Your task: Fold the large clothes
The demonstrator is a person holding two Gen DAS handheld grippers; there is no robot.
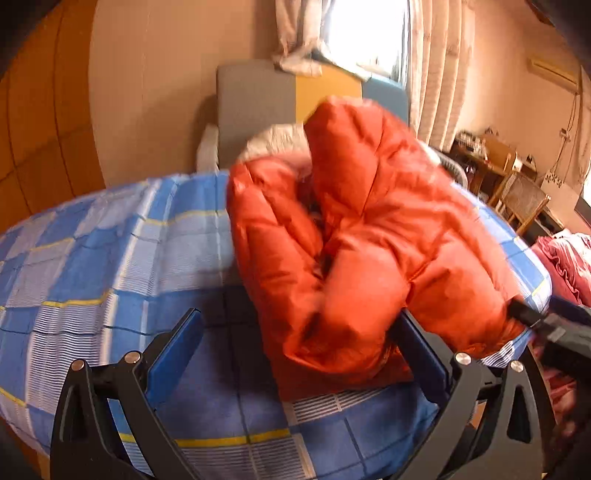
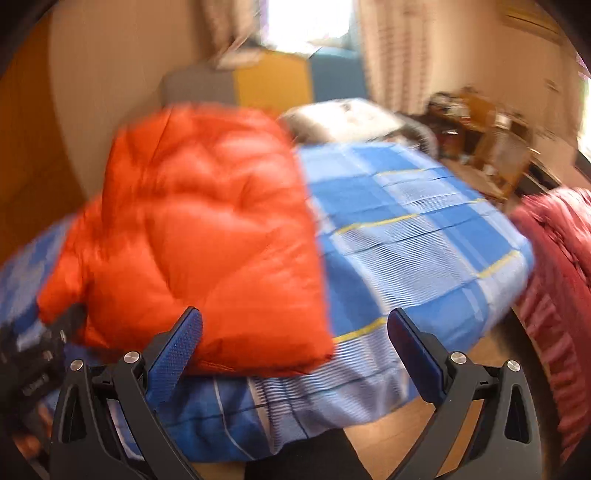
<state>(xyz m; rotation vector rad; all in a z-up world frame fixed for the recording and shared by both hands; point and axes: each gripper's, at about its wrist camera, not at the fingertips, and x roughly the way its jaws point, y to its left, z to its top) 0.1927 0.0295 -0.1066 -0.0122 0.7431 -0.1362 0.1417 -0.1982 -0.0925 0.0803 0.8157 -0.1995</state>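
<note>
The orange puffer jacket (image 1: 354,236) lies bunched on the bed (image 1: 110,258), its quilted, glossy panels heaped into a tall mound with one flap standing up toward the headboard. A pale, furry trim (image 1: 273,142) shows behind its upper edge. In the right wrist view the jacket (image 2: 199,229) is a rounded, puffy slab on the left part of the bed, its near corner overhanging the edge of the bed; both views are motion-blurred.

The left gripper (image 1: 299,332) has its jaws spread wide; the jacket's lower fold sits between them and presses against the right blue pad, yet nothing is clamped. The right gripper (image 2: 295,330) is likewise wide open, its left pad just touching the jacket's near edge, holding nothing.

The bed wears a blue and white checked sheet (image 2: 417,236) with thin yellow lines. At its head stand upholstered panels (image 1: 255,107) in grey, yellow and blue. Behind them a bright window (image 1: 365,33) is framed by pale curtains (image 1: 439,74). To the right are a wooden desk and chair (image 1: 517,192), an air conditioner (image 1: 554,70) high on the wall, and a dark red ruffled cloth (image 2: 557,277) beside the bed. A small marking on the left gripper's body in the right wrist view is too blurred to read.
</note>
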